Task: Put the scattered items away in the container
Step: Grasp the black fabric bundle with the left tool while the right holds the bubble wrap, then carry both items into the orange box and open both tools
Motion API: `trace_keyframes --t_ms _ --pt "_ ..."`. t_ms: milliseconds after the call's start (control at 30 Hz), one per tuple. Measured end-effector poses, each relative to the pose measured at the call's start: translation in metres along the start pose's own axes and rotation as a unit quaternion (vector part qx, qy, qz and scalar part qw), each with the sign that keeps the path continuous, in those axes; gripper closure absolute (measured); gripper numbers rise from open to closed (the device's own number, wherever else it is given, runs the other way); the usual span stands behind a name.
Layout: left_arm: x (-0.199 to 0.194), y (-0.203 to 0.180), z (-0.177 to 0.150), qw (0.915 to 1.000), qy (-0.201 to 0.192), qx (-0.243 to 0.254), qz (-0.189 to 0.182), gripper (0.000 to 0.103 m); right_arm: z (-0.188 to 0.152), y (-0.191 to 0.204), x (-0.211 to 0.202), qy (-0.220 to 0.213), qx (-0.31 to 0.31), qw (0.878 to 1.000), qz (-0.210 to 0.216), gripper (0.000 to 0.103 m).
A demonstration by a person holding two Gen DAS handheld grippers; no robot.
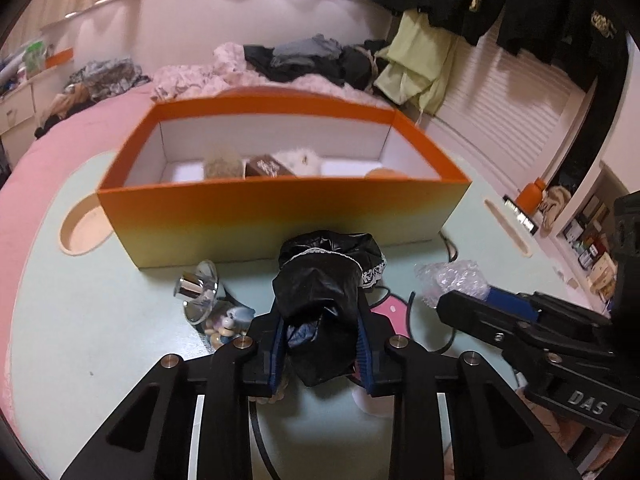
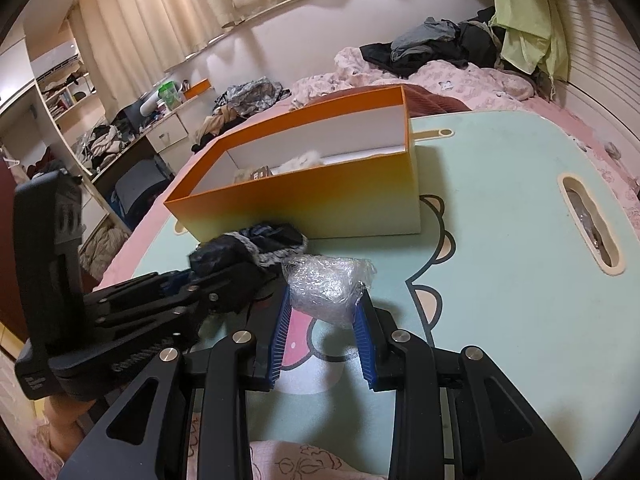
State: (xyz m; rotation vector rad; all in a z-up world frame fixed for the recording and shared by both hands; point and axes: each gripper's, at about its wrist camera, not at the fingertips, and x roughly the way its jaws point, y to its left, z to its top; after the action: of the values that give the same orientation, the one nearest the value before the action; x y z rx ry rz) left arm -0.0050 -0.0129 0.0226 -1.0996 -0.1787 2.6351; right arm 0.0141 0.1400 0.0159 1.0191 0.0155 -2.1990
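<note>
Grippers both hold something: left gripper (image 1: 322, 344) is clamped on a black bag (image 1: 320, 304), right gripper (image 2: 322, 320) on a wad of bubble wrap (image 2: 326, 286), both just before the orange box (image 1: 280, 216). Only the left view shows a glass bottle (image 1: 198, 294) and "DAS" lettering.

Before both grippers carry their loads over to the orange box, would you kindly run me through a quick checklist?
1. Left gripper shut on the black pouch: ok, the pads press its sides.
2. Right gripper shut on the bubble wrap: ok, pinched between the fingertips.
3. Box open on top: ok, no lid.
4. Room inside the box: ok, white floor shows beside the items already in it.
5. Grippers apart from each other: ok, side by side with a gap.
6. Pouch free of the cable on the table: cannot tell, the pouch hides what lies beneath it.
</note>
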Motion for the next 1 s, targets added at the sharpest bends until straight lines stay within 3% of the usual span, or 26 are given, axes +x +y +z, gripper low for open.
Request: trace_keyframes --t_ms 467,767,1000 --pt "-0.041 0.015 0.028 0.9982 -0.048 -0.031 -0.020 0.075 0.014 0.014 -0.012 -0.026 -0.035 0.999 -0.009 0.071" --pt "-0.040 0.026 0.065 0.9975 -0.063 -0.026 -0.019 0.075 0.062 0.029 -0.024 -0.064 -0.066 0.996 -0.004 0.071" --pt "-0.021 0.039 0.083 0.9972 -0.056 -0.044 -0.023 0.075 0.095 0.027 0.005 -0.044 -0.056 0.997 -0.006 0.071"
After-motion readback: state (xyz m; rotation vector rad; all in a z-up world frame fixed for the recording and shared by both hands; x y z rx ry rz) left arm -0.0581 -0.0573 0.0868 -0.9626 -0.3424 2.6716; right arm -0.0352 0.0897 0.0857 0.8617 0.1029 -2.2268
